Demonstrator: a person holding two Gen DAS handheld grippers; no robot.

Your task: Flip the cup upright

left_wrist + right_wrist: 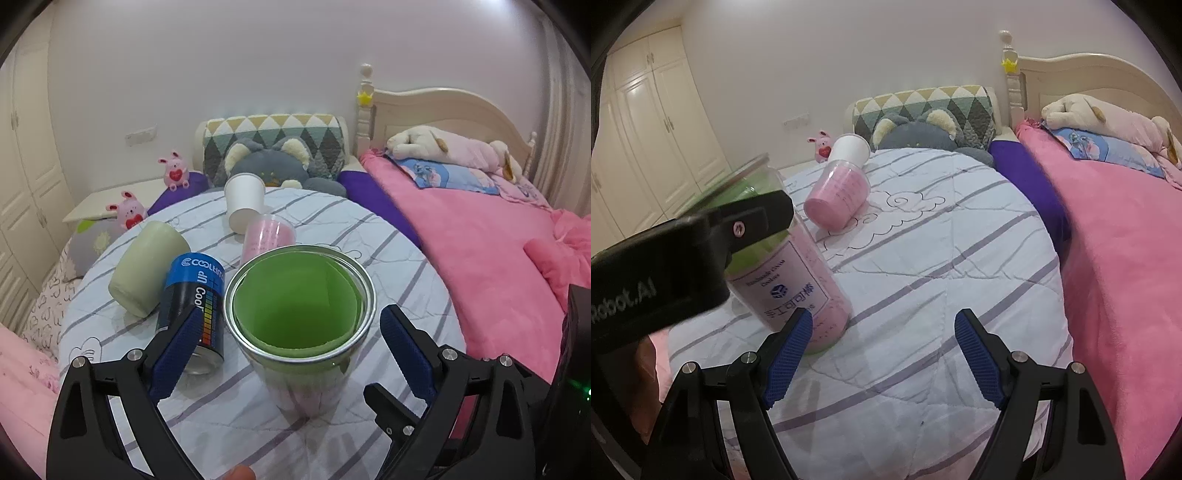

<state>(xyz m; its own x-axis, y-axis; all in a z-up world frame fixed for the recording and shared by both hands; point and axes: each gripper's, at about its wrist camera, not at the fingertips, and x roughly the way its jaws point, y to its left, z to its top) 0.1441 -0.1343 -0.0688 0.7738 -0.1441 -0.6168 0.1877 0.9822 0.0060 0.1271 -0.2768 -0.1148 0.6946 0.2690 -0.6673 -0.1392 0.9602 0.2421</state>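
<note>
- Your clear cup (301, 317) stands upright on the round striped table (388, 258), mouth up, with a green lining inside and a pink lower part behind a label seen from the right wrist view (790, 273).
- Your left gripper (295, 343) sits around the cup near its rim, blue pads spread to either side; a gap shows at both pads, so it is released, not pinching.
- Just left of the cup, a blue can (194, 306) stands upside down, partly behind your left finger.
- Touching that can's far side, a pale green cup (147, 267) lies tipped over.
- Behind the clear cup a pink plastic cup (836, 199) lies on its side, with a white paper cup (243, 203) beyond it, also tipped.
- Your right gripper (882, 354) hovers wide open over bare cloth beside the clear cup's base, holding nothing.
- A pink bed (1126, 258) flanks the table's right.
</note>
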